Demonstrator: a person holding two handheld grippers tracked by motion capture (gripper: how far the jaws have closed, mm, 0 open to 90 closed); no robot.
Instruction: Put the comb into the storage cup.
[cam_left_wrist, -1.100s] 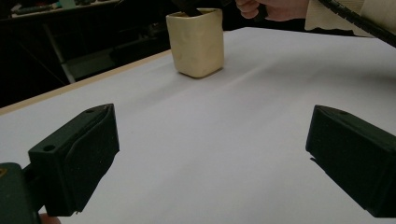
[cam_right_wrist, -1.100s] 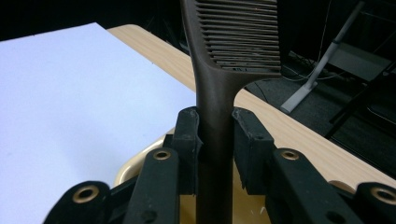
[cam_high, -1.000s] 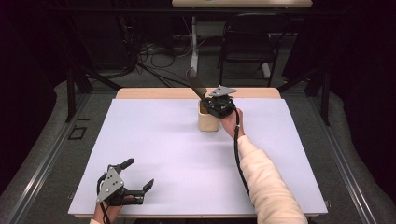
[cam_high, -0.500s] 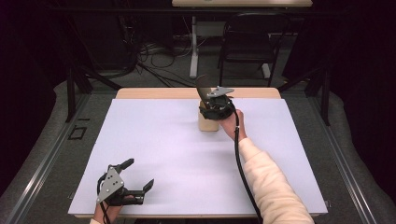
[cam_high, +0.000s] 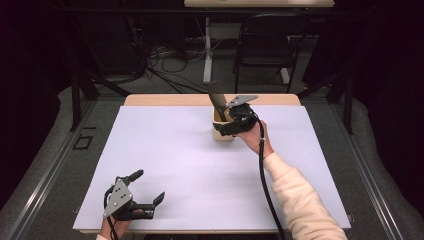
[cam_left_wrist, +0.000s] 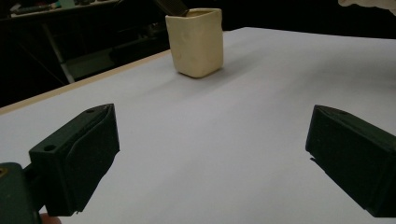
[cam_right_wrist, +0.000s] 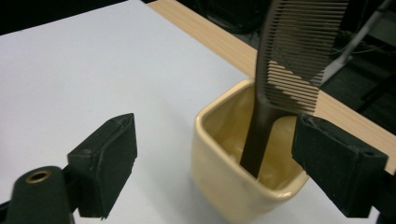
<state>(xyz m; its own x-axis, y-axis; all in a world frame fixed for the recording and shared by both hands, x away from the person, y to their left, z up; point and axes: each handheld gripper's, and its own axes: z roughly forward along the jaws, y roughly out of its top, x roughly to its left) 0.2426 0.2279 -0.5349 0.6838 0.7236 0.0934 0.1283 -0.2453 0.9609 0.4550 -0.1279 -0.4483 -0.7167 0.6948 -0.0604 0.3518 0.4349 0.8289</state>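
A dark brown comb (cam_right_wrist: 290, 60) stands handle-down in a cream-yellow, square-mouthed cup (cam_right_wrist: 243, 177) with rounded corners, its toothed end sticking well above the rim and leaning toward one side. The handle's tip rests on the cup's glossy inner bottom. The cup sits upright on the white-covered counter (cam_high: 175, 150), near its far edge and a little right of the middle

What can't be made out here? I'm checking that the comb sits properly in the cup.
- Comb: top cut off by the right gripper view's upper edge.
- Comb handle's foot: hidden by the cup wall, so its rest point can't be told.
- High view: the right gripper covers most of the cup.
- Left gripper view: the comb is cropped at the top edge.
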